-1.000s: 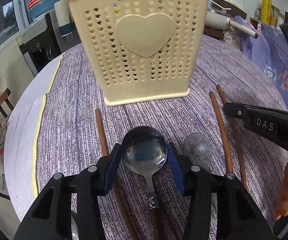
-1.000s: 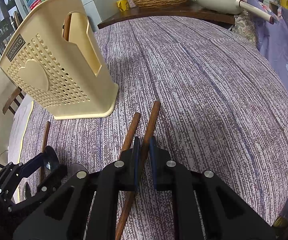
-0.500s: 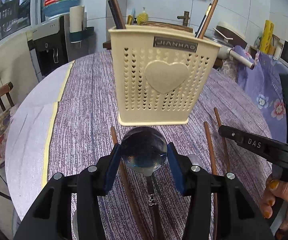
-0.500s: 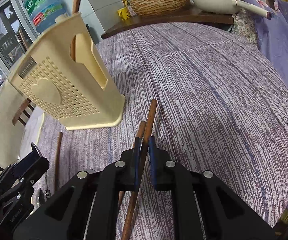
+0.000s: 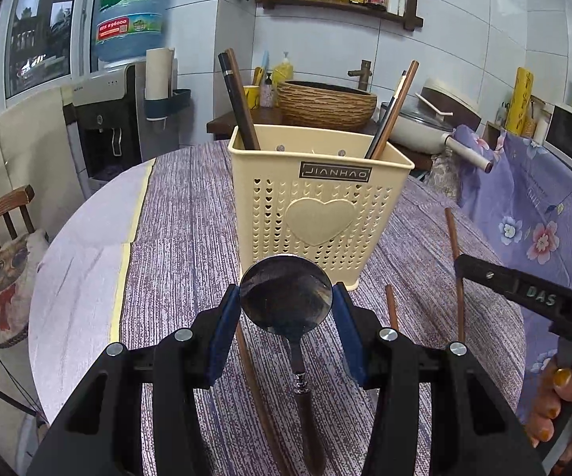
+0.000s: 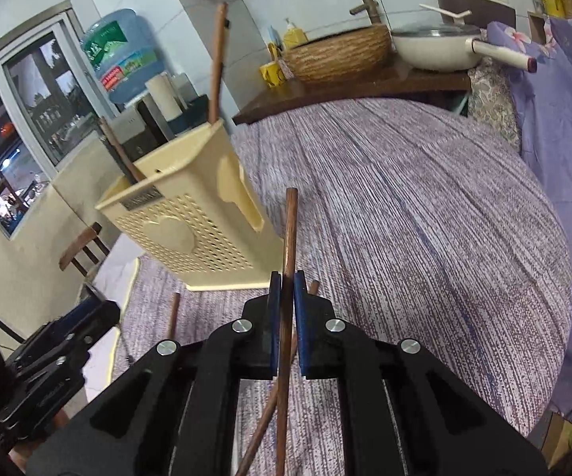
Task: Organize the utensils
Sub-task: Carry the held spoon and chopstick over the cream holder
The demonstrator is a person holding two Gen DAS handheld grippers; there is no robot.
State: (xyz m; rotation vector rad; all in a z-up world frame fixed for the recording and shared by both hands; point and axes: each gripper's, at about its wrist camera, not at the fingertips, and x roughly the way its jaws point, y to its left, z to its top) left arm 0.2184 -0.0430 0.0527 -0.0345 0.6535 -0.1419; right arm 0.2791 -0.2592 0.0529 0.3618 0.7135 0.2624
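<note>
Spoon [image 5: 286, 297] sits between the blue pads of the left tool [image 5: 286, 309], which is partly open and squeezes the round bowl of the spoon from both sides. The spoon is up off the worktop [image 5: 175, 214], with its brown handle pointing back under the tool.

The right tool [image 6: 287, 289] is closed tight on one brown chopstick [image 6: 289, 238]. The chopstick sticks up past the pads, and it is lifted off the cloth. A person's hand [image 5: 563, 400] holds that tool from below.

The cream holder [image 5: 317, 206] with little heart holes stands upright near the middle of the worktop, just past the spoon. Some sticks and handles already stand inside it, leaning at its left and right corners.

More chopsticks lie flat on the purple striped cloth at the near edge: one [image 5: 252, 373] under the left tool, one [image 5: 391, 311] just beside it on the right, and one [image 6: 173, 313] near the holder's foot.
</note>
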